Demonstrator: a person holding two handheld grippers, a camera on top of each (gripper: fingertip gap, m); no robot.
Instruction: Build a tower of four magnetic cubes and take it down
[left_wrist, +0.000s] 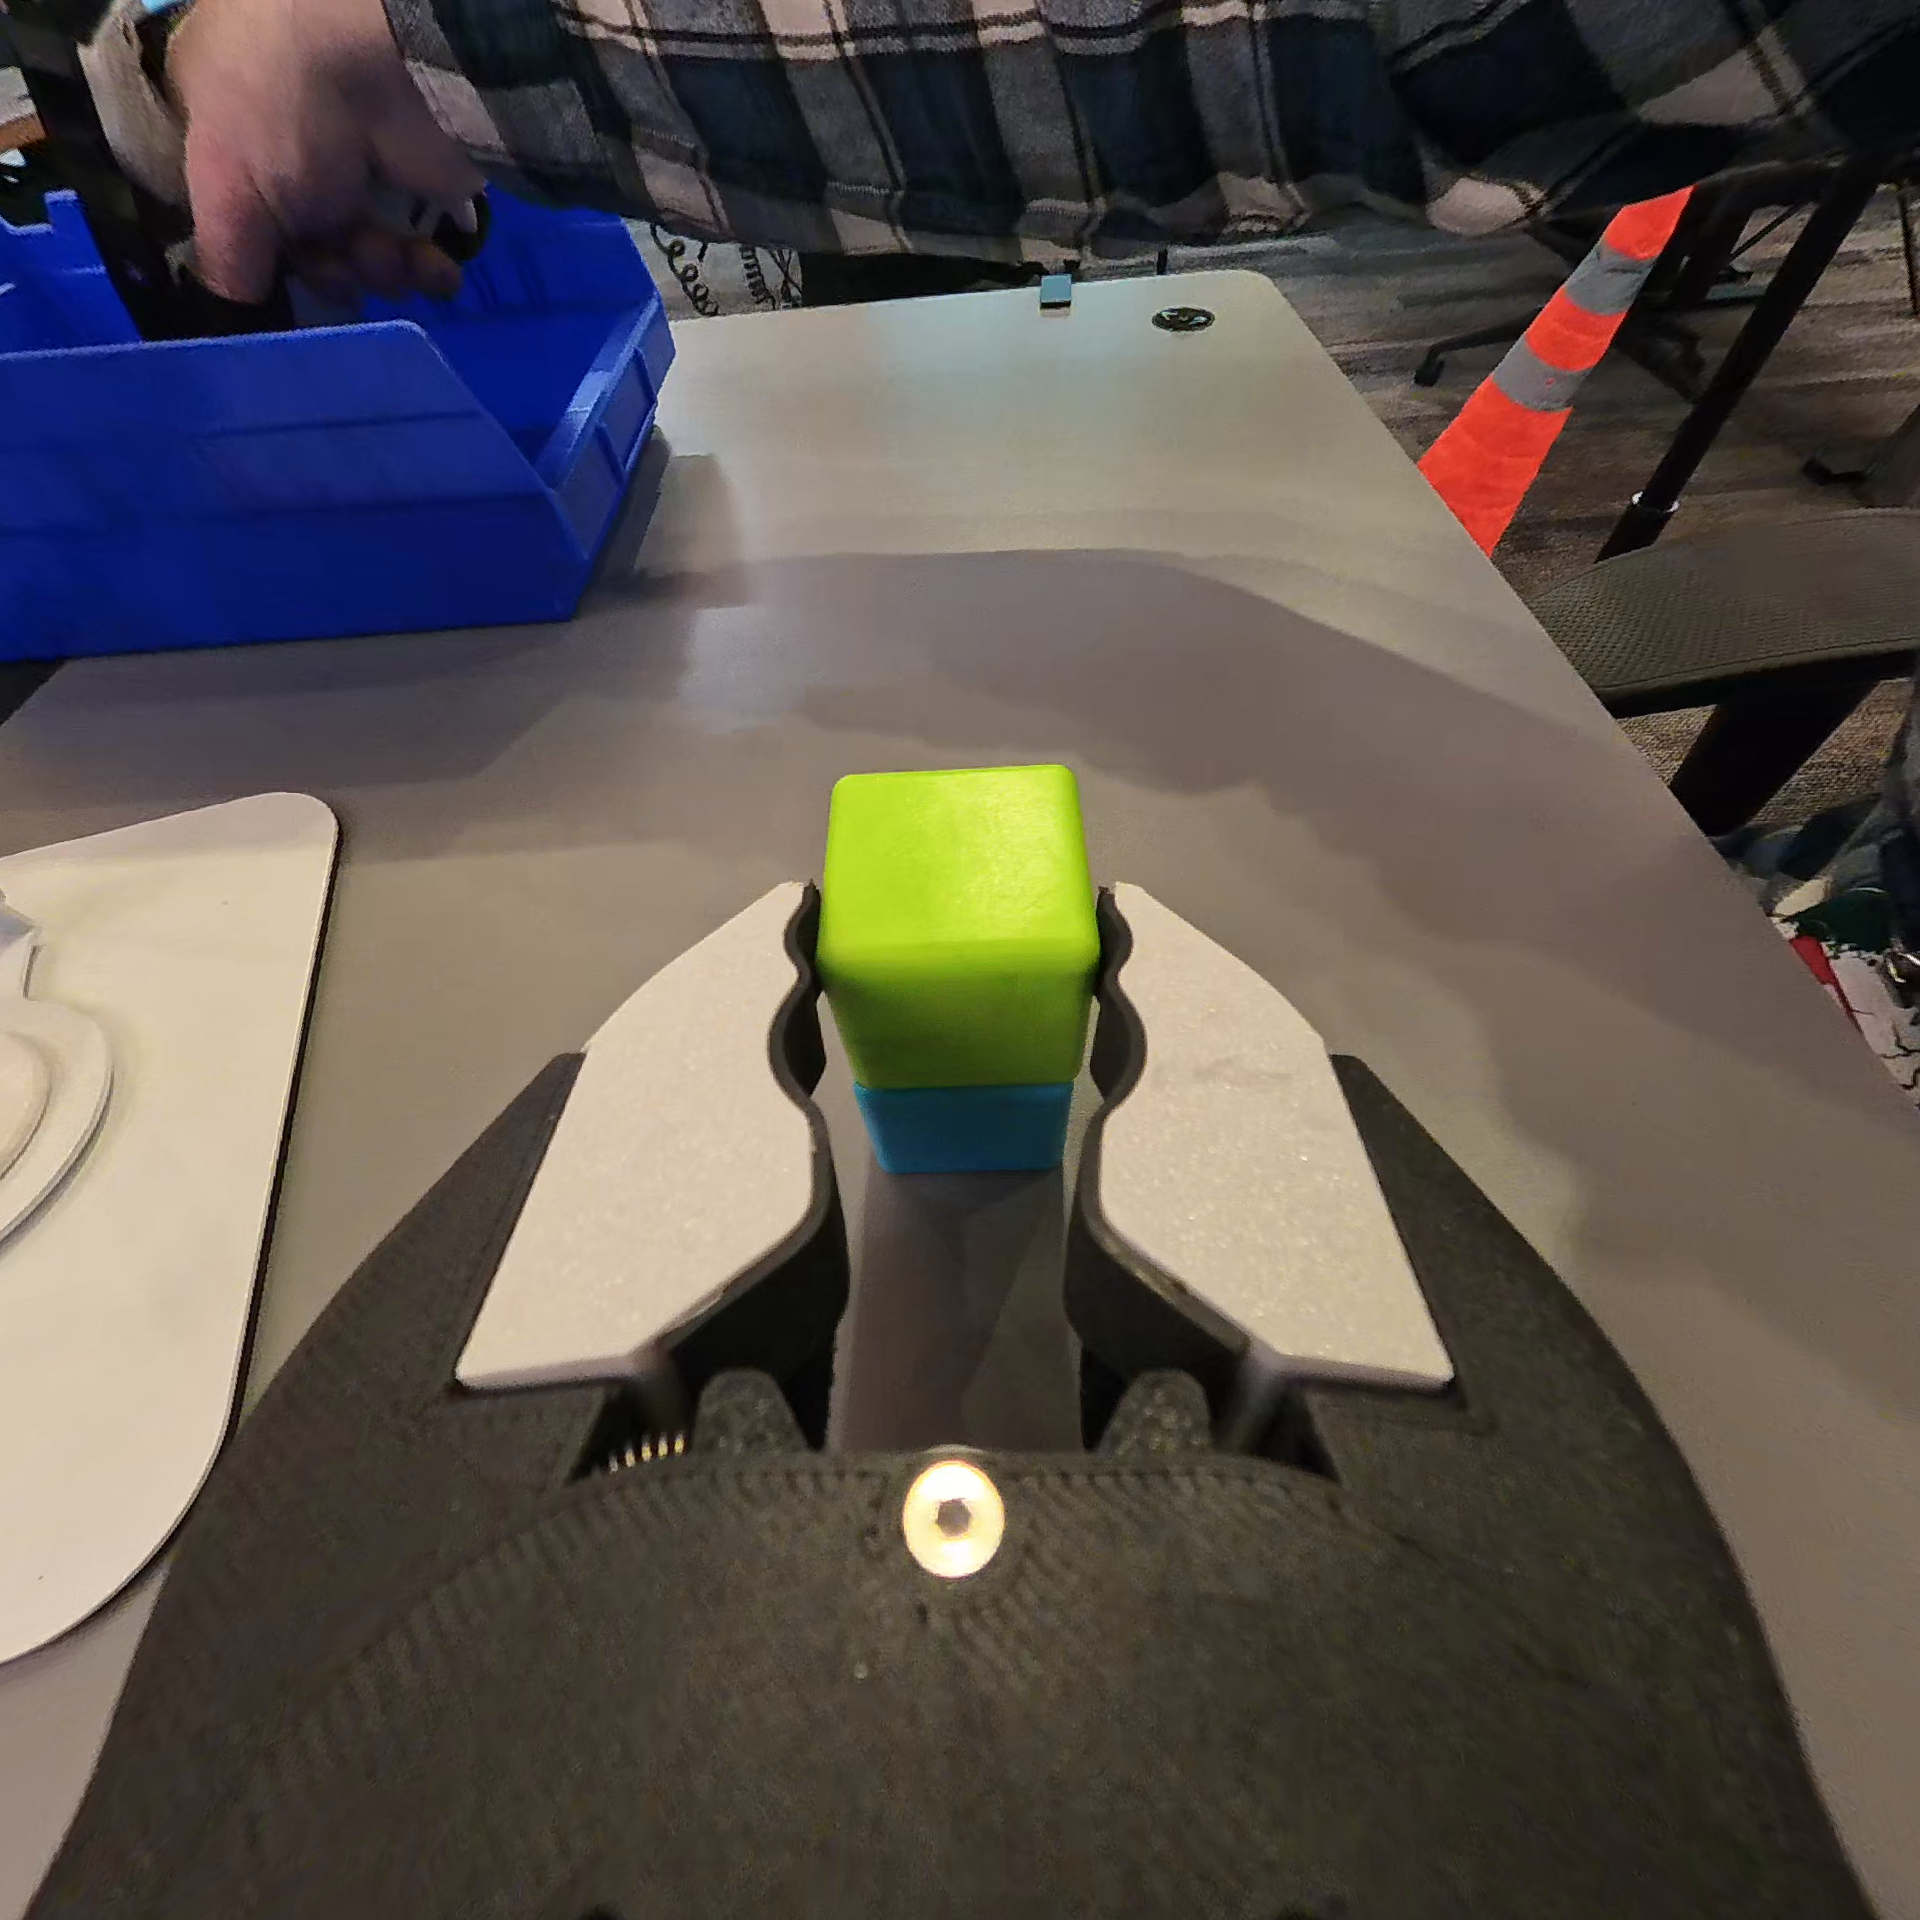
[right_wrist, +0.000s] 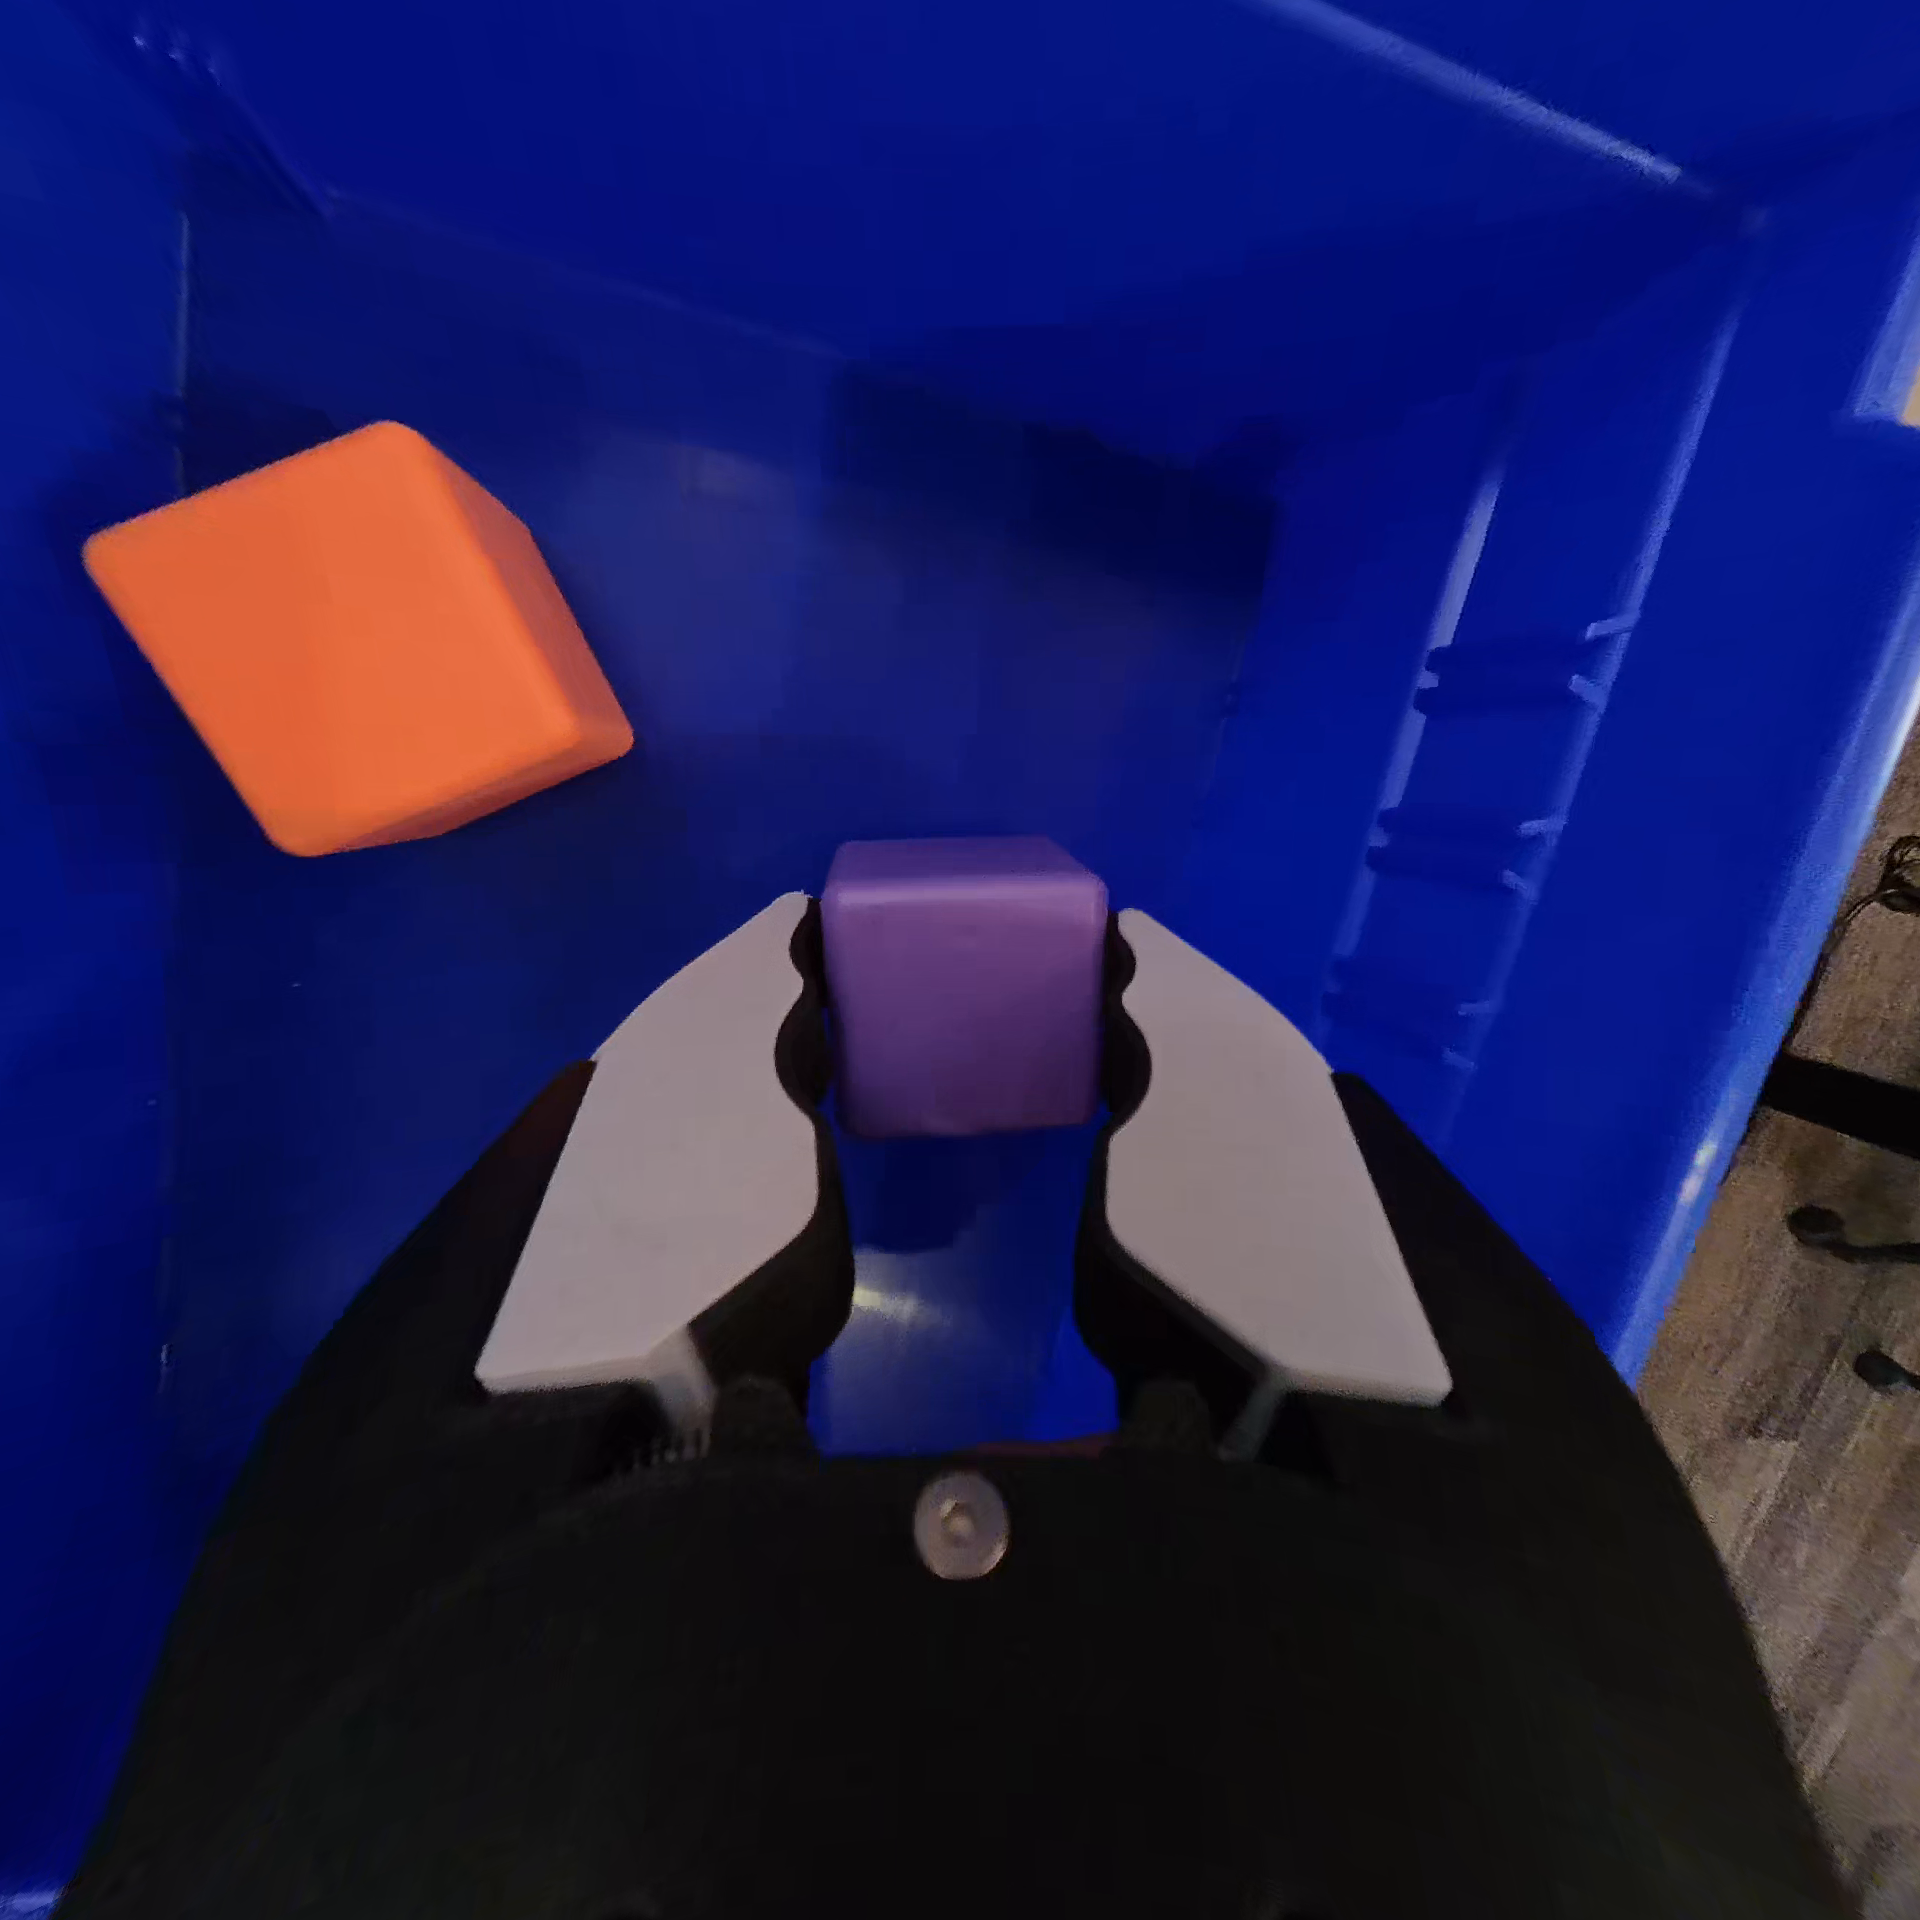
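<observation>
In the left wrist view my left gripper (left_wrist: 956, 935) is shut on a green cube (left_wrist: 958, 914) that sits on top of a blue cube (left_wrist: 961, 1127) on the grey table (left_wrist: 1195, 644). In the right wrist view my right gripper (right_wrist: 961, 935) is shut on a purple cube (right_wrist: 961, 987) inside the blue bin (right_wrist: 935, 312). An orange cube (right_wrist: 353, 639) lies tilted on the bin floor to the left of it.
The blue bin (left_wrist: 312, 468) stands at the table's far left, with a person's hand (left_wrist: 301, 156) reaching into it. A white mat (left_wrist: 156, 1143) lies at the left. An orange cone (left_wrist: 1548, 384) and chair legs stand on the floor beyond the table's right edge. The grippers' ends are close to 45 cm from one another.
</observation>
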